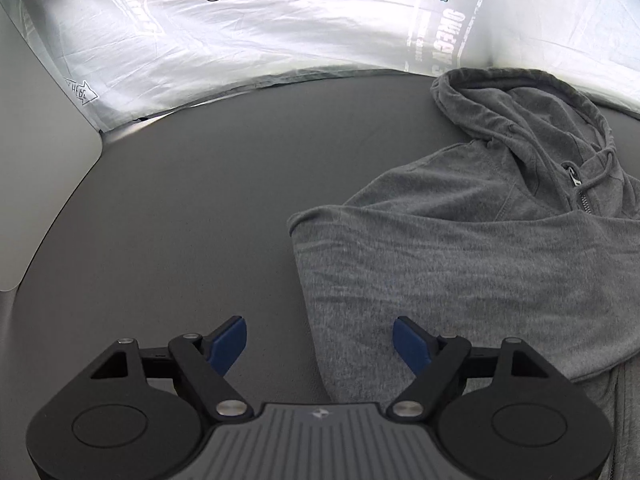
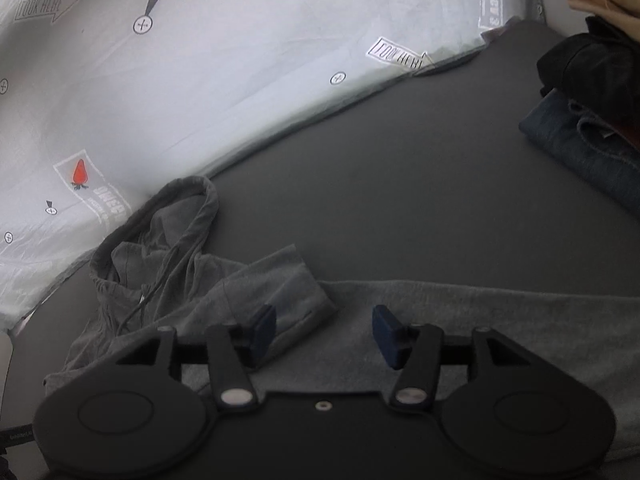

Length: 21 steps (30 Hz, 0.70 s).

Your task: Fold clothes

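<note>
Dark grey table (image 1: 180, 208) carries a grey zip hoodie (image 1: 480, 248), partly folded, hood toward the white printed sheet (image 1: 248, 40). Left hand-held gripper (image 1: 319, 344) stands wide above the hoodie's edge, empty. Right hand-held gripper (image 2: 324, 332) stands parted over the fabric, gripping nothing.

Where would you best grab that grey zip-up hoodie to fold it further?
Probably the grey zip-up hoodie is best pinched at its folded left edge, coming in from the bare dark table side. That edge lies straight and free, right ahead of the open left tool.
</note>
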### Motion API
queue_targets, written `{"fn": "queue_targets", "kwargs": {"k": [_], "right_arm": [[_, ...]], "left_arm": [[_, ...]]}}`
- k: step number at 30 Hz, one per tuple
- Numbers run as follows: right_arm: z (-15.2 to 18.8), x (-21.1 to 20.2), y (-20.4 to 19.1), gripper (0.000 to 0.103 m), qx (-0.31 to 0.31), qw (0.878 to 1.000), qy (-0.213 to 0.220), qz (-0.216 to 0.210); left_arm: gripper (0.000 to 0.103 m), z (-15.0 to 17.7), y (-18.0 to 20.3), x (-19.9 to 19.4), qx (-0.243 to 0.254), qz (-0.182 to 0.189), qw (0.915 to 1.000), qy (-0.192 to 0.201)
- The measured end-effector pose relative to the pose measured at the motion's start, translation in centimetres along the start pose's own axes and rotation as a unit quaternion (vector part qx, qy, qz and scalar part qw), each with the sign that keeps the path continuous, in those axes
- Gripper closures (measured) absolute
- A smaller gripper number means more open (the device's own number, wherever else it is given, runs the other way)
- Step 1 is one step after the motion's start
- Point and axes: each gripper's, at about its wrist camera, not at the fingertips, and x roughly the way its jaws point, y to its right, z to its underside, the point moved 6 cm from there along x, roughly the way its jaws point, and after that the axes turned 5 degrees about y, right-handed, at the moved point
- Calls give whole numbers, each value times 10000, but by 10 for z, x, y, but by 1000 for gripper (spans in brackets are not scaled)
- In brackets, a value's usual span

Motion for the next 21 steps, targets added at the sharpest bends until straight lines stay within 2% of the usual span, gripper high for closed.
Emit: {"fn": "queue_targets", "kwargs": {"k": [5, 7, 8, 9, 10, 12, 14, 16, 19, 21], "right_arm": [[17, 40, -25, 44, 152, 9997, -182, -26], [16, 48, -35, 59, -19, 9999, -17, -140], [15, 52, -37, 80, -156, 9998, -6, -79], [13, 55, -39, 88, -279, 9996, 7, -32], [10, 53, -40, 90, -273, 9995, 53, -116], [-3, 38, -41, 91, -246, 9988, 335, -264], [-19, 16, -43, 92, -568, 9954, 725, -276], [-38, -4, -35, 92, -654, 9914, 1134, -24], [-66, -26, -3, 92, -347, 9865, 1558, 375], [-72, -29, 20, 91, -390, 9849, 1533, 709]], "left_arm": [[20, 5, -6, -1, -31, -23, 10000, -62], [20, 7, -8, -1, -33, -43, 9999, -89], [20, 7, -9, -1, -30, -50, 9999, -95], [20, 6, -9, -2, -15, -69, 9999, -72], [20, 5, -9, -3, 1, -88, 9999, -50], [20, 2, -10, -5, 37, -133, 9999, 4], [20, -2, -12, -8, 113, -230, 9996, 107], [20, -7, -14, -10, 102, -238, 9995, 177], [20, -13, -13, -8, 129, -246, 9994, 225], [20, -16, -9, -3, 196, -212, 9993, 228]]}}
